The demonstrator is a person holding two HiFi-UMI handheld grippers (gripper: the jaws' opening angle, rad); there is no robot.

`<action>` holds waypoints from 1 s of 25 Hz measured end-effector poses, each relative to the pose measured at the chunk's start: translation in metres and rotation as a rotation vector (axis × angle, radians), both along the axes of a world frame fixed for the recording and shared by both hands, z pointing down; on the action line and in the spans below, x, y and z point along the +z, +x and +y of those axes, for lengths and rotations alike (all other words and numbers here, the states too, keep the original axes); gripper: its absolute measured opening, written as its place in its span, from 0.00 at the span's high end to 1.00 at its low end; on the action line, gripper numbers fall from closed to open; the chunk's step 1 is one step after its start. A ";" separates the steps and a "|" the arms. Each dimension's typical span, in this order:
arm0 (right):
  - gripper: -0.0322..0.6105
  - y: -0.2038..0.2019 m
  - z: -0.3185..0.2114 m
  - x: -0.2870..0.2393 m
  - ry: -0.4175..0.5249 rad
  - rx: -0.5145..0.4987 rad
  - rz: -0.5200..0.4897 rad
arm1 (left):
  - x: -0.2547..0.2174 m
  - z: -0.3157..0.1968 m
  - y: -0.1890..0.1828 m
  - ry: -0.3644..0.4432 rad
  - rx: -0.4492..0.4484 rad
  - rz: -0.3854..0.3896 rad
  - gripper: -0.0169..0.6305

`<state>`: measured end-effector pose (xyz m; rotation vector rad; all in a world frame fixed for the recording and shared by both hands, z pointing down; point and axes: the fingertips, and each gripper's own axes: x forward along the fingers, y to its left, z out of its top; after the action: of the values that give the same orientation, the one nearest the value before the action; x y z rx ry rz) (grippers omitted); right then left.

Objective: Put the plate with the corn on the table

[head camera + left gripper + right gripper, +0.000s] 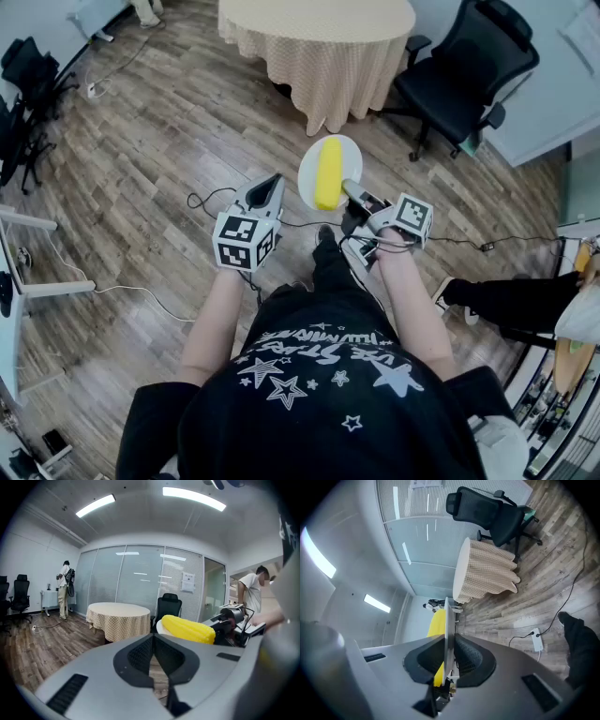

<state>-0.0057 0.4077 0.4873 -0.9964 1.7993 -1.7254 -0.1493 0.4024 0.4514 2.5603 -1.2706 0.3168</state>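
Note:
A white plate point(316, 165) carries a yellow corn cob point(328, 172) and hangs in the air above the wooden floor. My right gripper point(350, 188) is shut on the plate's near rim. In the right gripper view the plate point(448, 620) stands edge-on between the jaws of the right gripper point(449, 649), with the corn point(435, 623) on its left face. My left gripper point(271, 183) is beside the plate on the left, shut and holding nothing. The left gripper view has the left gripper point(153, 644) closed, with the corn point(187, 628) just beyond it to the right. The round table point(319, 33), under a checked cloth, stands ahead.
A black office chair point(467, 67) stands right of the table. Cables point(202, 201) and a power strip point(536, 640) lie on the floor near my feet. A person point(64, 588) stands far off at the left wall and another point(250, 592) at the right. Desks line the left edge.

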 end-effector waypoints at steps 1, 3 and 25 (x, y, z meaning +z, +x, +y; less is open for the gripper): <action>0.87 0.000 0.000 -0.001 0.001 0.000 0.002 | 0.000 0.000 -0.001 -0.004 -0.003 0.000 0.96; 0.87 0.001 0.000 -0.002 0.004 -0.002 0.005 | -0.001 -0.001 -0.002 -0.009 -0.008 0.004 0.96; 0.87 -0.004 0.004 -0.012 0.029 -0.047 0.025 | -0.006 0.006 -0.002 0.001 -0.020 0.024 0.96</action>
<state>-0.0094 0.4122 0.4753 -0.9752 1.8725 -1.7166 -0.1513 0.4089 0.4452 2.5423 -1.2879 0.2808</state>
